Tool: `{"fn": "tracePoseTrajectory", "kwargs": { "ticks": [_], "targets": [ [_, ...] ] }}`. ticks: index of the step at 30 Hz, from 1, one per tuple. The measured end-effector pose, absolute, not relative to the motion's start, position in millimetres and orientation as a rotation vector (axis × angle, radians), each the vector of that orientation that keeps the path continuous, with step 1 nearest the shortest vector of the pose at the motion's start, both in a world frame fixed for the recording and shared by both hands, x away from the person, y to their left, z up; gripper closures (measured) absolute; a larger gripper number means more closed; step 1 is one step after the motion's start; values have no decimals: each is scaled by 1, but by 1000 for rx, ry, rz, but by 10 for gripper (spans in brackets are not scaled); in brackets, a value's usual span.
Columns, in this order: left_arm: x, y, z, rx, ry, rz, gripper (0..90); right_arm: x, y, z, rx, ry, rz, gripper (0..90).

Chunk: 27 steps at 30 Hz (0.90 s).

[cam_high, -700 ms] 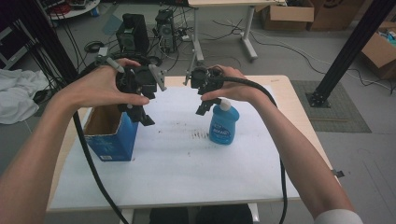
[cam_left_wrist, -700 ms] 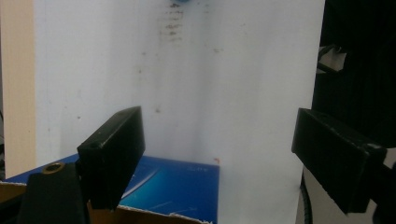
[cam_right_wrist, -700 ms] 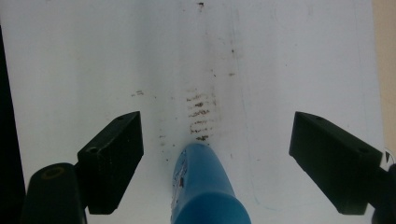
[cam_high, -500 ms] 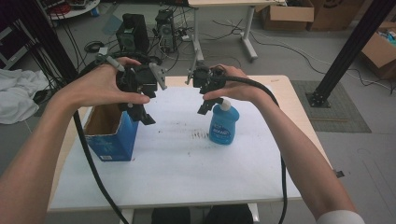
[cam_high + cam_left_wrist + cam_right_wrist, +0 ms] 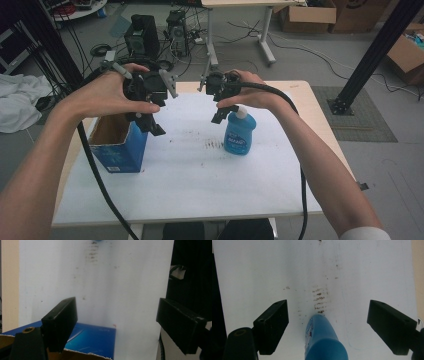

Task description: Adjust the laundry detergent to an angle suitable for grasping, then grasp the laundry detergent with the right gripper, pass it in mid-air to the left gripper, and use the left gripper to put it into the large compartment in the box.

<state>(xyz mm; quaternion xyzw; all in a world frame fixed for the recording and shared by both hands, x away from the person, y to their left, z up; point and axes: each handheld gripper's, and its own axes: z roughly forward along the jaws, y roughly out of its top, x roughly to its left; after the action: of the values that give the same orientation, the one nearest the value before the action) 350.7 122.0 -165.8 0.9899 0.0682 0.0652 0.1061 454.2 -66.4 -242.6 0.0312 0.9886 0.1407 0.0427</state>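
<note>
Above the blue bottle [image 5: 240, 132] hovers the right hand-held gripper [image 5: 218, 116], jaws apart; left hand-held gripper [image 5: 150, 124] likewise gapes over the box [image 5: 118, 145].

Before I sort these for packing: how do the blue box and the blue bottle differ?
The blue box is a squared carton, open at the top with a brown inside; the blue bottle is rounded and closed with a white cap. The box stands near the white sheet's left edge, the bottle nearer the middle. Both are blue, upright and untouched.

White-topped table [image 5: 200, 185] carries a blue bottle [image 5: 240, 132] and open blue box [image 5: 120, 147].
</note>
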Motion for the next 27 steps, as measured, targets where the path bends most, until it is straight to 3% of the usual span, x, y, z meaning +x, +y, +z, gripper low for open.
{"fn": "tracePoseTrajectory", "kwargs": {
  "ticks": [27],
  "targets": [
    [355,114,-179,2937,168,175,178,458,-78,-237,157,3006,449,171]
  ]
}}
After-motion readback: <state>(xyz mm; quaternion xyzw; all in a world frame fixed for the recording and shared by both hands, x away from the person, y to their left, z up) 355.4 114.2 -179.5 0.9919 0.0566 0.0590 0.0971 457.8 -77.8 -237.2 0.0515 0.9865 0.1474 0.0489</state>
